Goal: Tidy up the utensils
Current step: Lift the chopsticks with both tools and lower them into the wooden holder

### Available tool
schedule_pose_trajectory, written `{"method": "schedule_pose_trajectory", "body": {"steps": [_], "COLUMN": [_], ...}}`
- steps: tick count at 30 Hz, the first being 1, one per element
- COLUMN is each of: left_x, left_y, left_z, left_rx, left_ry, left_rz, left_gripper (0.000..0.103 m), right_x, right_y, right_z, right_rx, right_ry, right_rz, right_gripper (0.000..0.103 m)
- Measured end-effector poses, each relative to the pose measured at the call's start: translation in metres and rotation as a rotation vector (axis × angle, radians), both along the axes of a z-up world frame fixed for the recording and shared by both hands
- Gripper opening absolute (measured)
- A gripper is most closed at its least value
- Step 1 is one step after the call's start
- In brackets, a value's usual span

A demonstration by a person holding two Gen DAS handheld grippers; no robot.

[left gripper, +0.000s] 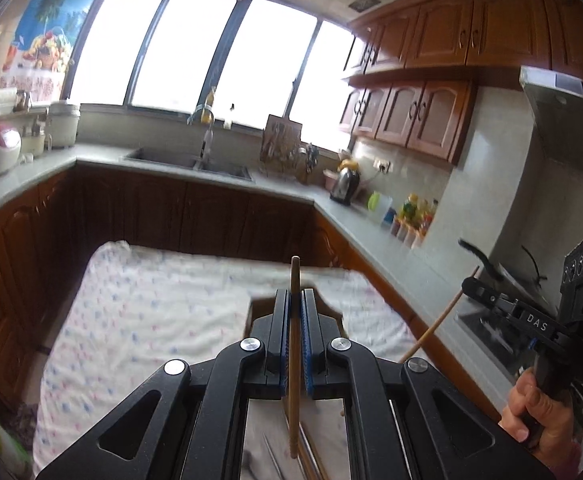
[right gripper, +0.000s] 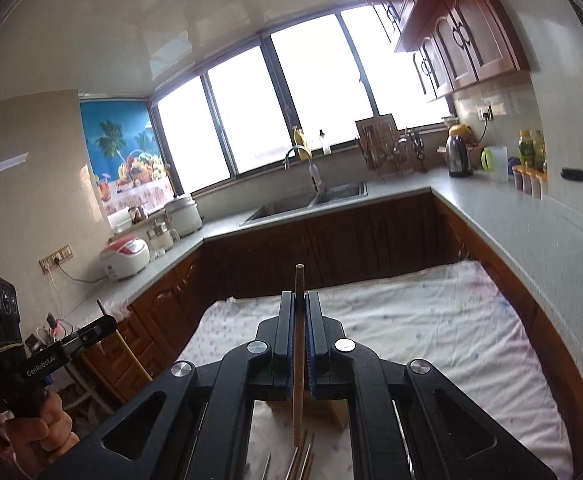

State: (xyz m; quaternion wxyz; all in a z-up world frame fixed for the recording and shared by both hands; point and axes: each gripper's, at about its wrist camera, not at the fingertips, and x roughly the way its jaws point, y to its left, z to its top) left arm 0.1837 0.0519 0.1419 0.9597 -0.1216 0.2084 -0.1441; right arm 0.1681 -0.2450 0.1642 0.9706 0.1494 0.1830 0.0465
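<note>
In the left wrist view my left gripper (left gripper: pixel 295 295) is shut on a dark brown wooden chopstick (left gripper: pixel 293 360) that stands upright between the blue pads and sticks out above and below them. In the right wrist view my right gripper (right gripper: pixel 300 297) is shut on a paler wooden chopstick (right gripper: pixel 298 360), also upright. Each gripper shows in the other's view: the right gripper (left gripper: pixel 469 285) with its slanting pale chopstick (left gripper: pixel 431 330), the left gripper (right gripper: pixel 109 322) at the far left. Both hang above a table with a white patterned cloth (right gripper: pixel 431 340). More chopsticks (right gripper: pixel 303 458) lie on the cloth below.
A wooden box (right gripper: pixel 341 412) sits on the cloth under the grippers. Counters wrap around the room with a sink (right gripper: pixel 311 200), a rice cooker (right gripper: pixel 125 258), a kettle (right gripper: pixel 458 156) and a dish rack (right gripper: pixel 383 144). A hand (left gripper: pixel 539 412) holds the right gripper's handle.
</note>
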Motion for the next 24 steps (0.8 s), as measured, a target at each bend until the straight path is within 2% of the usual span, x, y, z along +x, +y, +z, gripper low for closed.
{"method": "schedule_pose_trajectory", "body": {"steps": [5,11,17,24], "left_x": [0.034,0.076,0.116,0.159], "left_y": [0.002,-0.009,-0.031,-0.046], "left_z": [0.011,-0.004,-0.045,-0.096], "left_rx": [-0.016,0.007,0.003,-0.041], "left_ry": [-0.073,-0.117,-0.092,-0.036], "left_rz": [0.031,0.078,0.111,0.147], "left_gripper": [0.003,0.003,0.003,0.004], "right_x": [0.026,0.062,0.087,0.099], "right_y": [-0.003,-0.008,-0.009,-0.011], "right_z": [0.017,0.015,-0.023,-0.073], "right_rx": [-0.005,-0.016,-0.010,0.032], "right_ry": [-0.048,-0.056,-0.019,0.022], "right_rz": [-0.024,-0.046,-0.053,-0.061], "right_gripper": [0.005,0.005,0.005,0.005]}}
